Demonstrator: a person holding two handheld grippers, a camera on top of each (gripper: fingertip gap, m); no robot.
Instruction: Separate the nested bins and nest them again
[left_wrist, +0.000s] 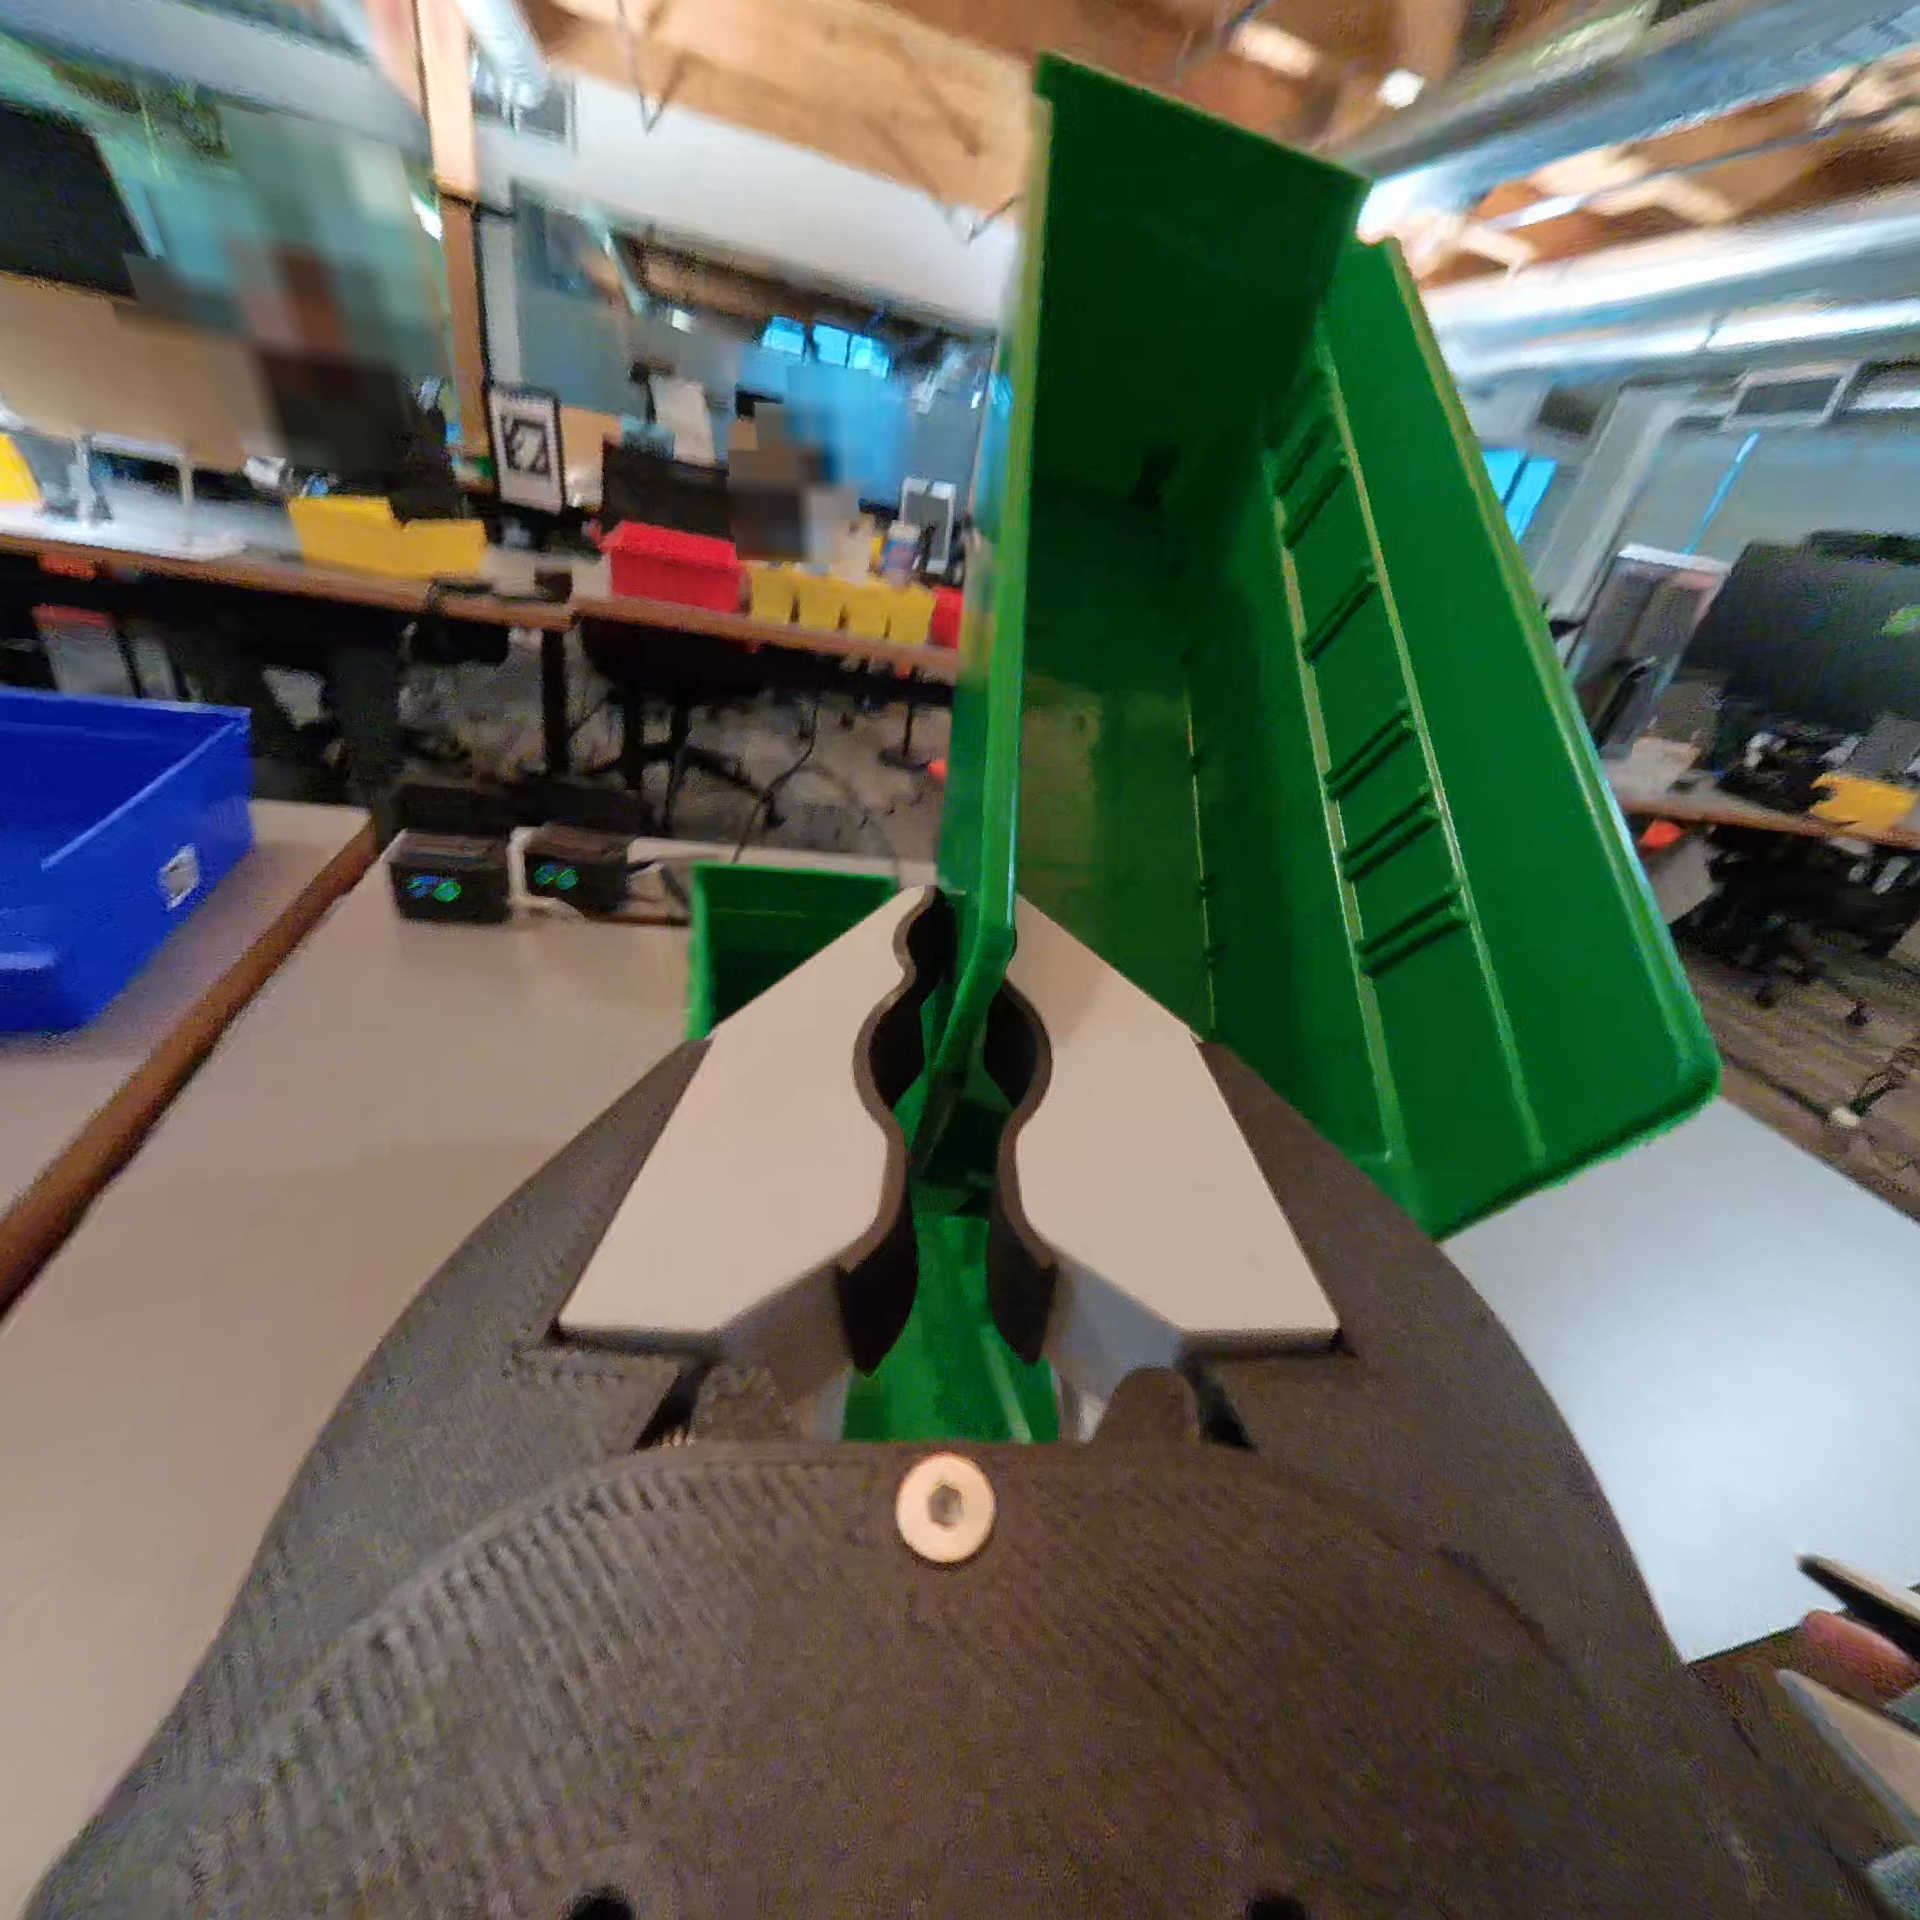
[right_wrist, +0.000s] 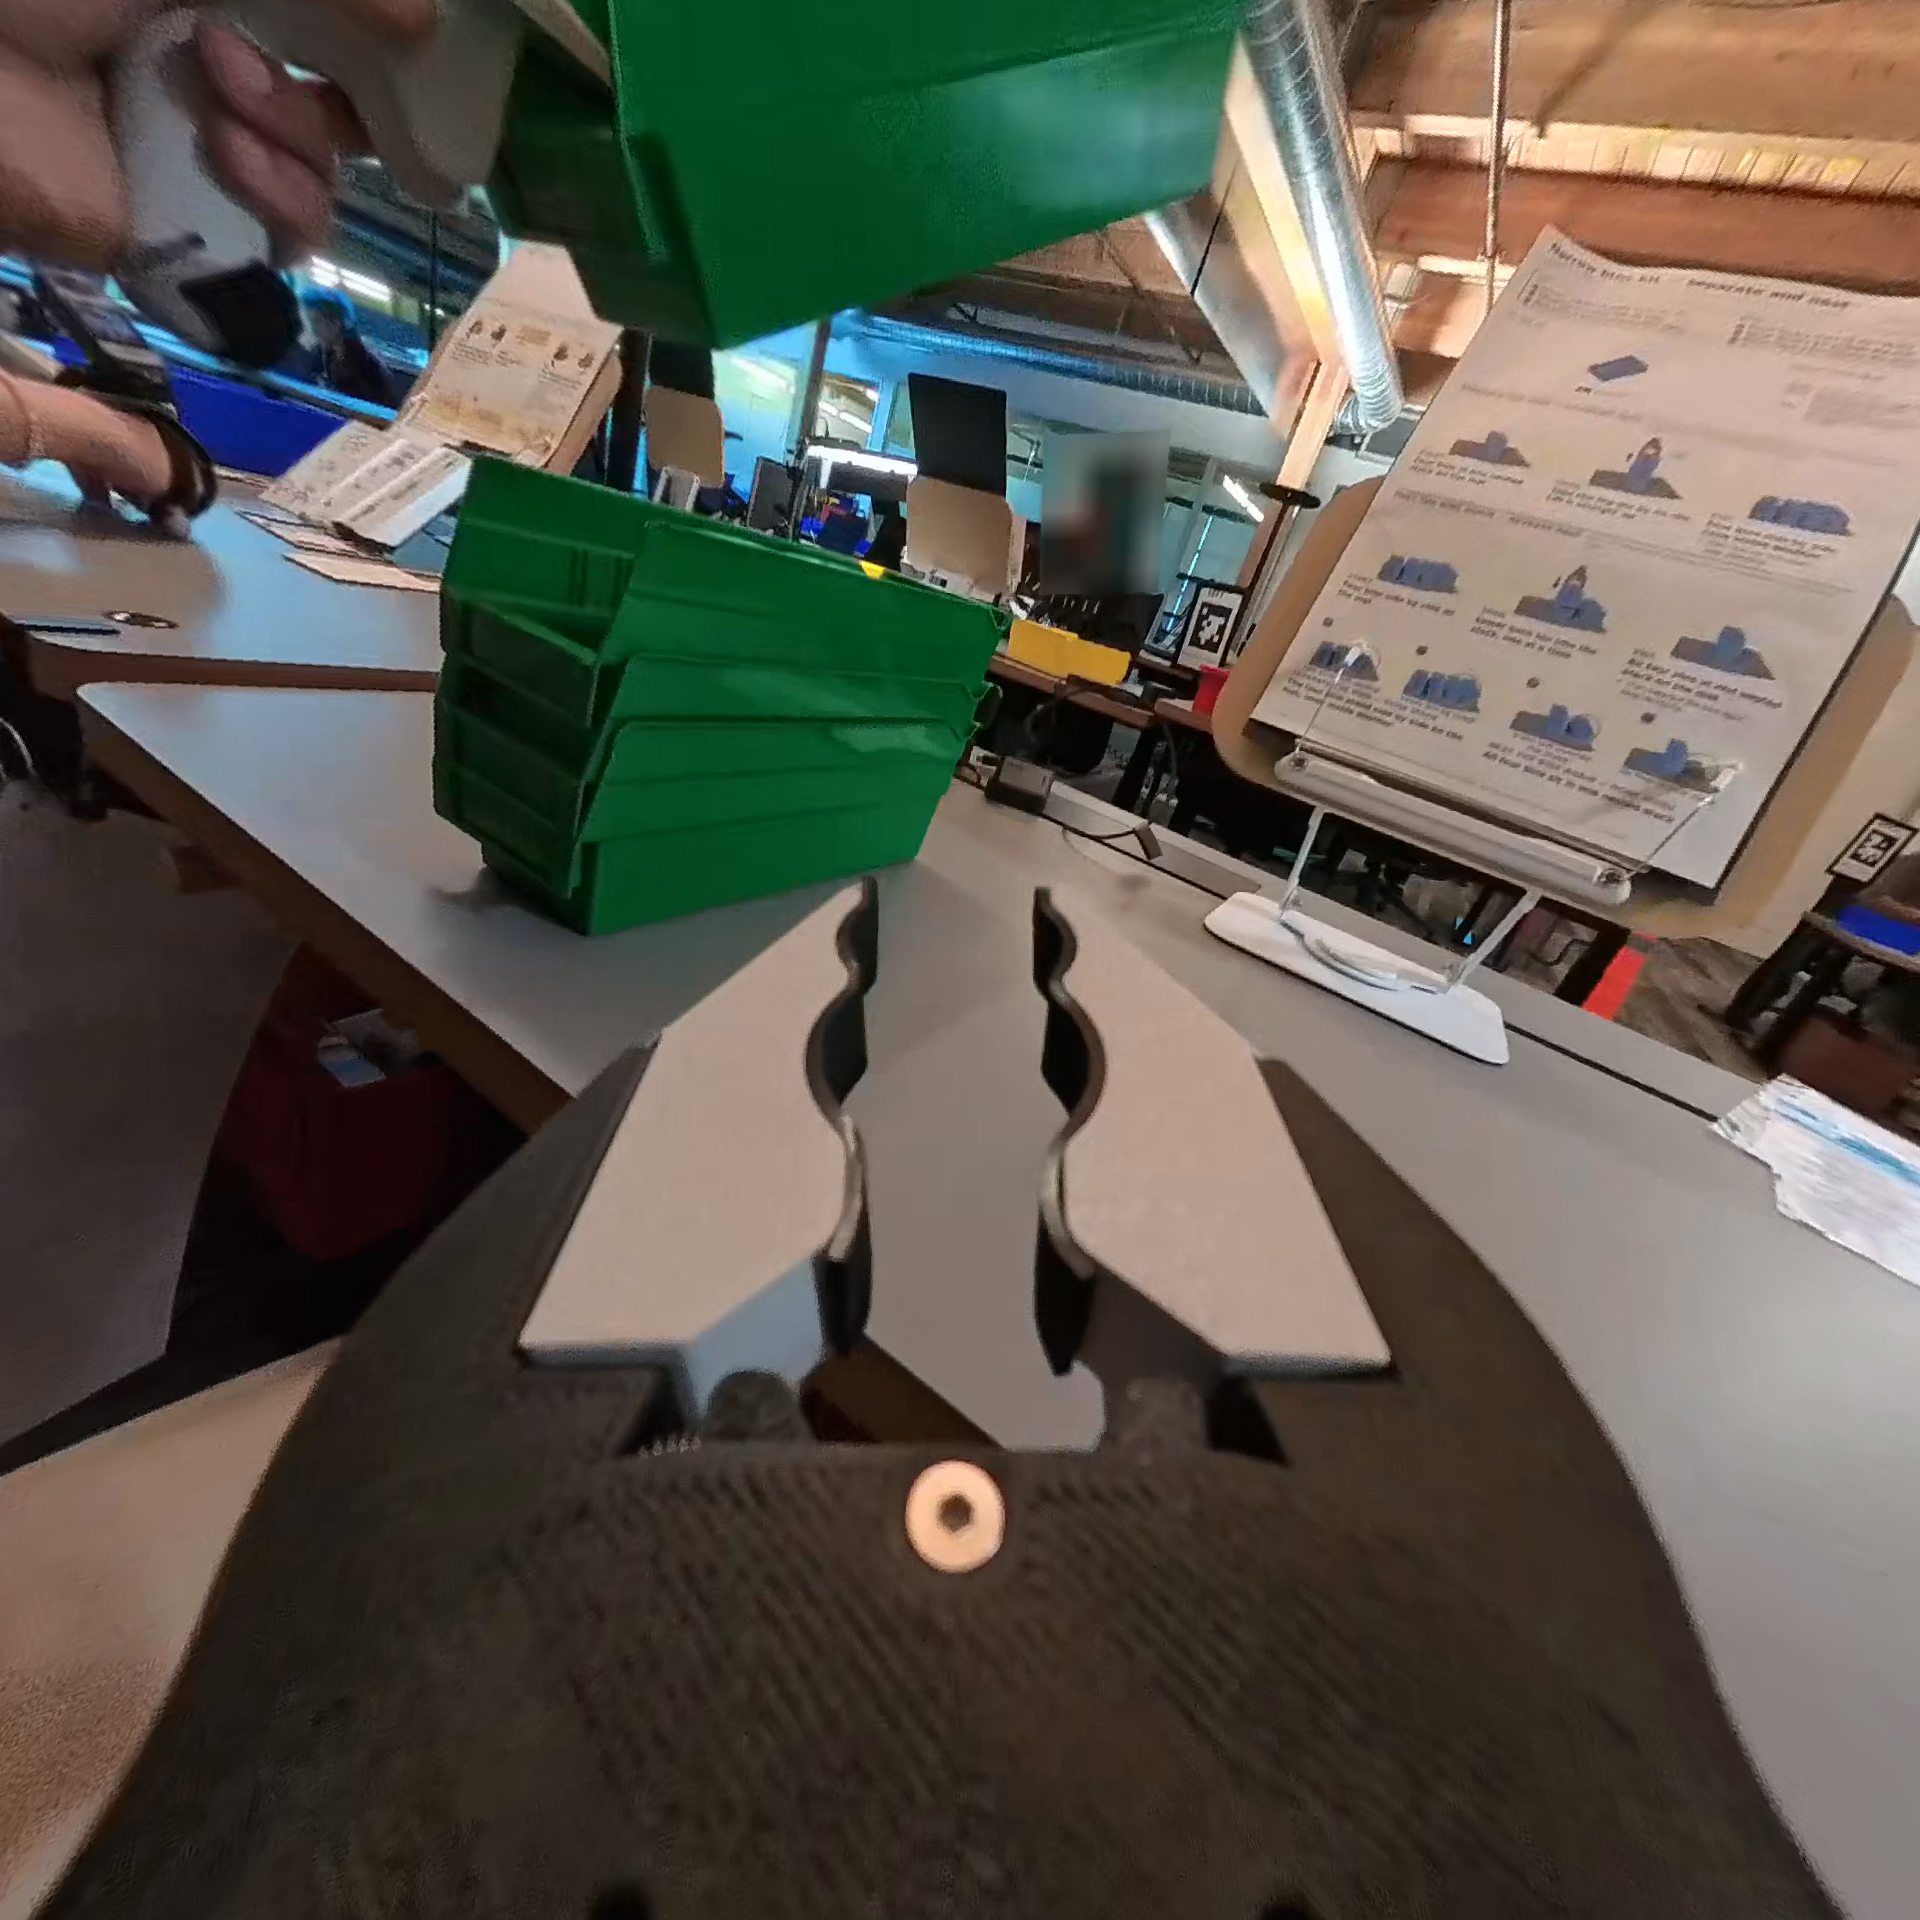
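Observation:
My left gripper (left_wrist: 971, 935) is shut on the side wall of a long green bin (left_wrist: 1299, 675) and holds it lifted and tilted, its open side facing right. Below it the rim of the green stack (left_wrist: 769, 935) shows on the grey table. In the right wrist view the lifted bin (right_wrist: 883, 145) hangs at the top, above a stack of three nested green bins (right_wrist: 696, 707) on the table. My right gripper (right_wrist: 954, 925) is open and empty, low over the table in front of the stack, apart from it.
A blue tote (left_wrist: 94, 852) sits on the left table. Two small black boxes (left_wrist: 509, 878) stand at the table's far edge. An instruction sheet on a stand (right_wrist: 1558, 582) is at the right, a crumpled wrapper (right_wrist: 1829, 1164) near the right edge. A person's hand (right_wrist: 94, 436) rests far left.

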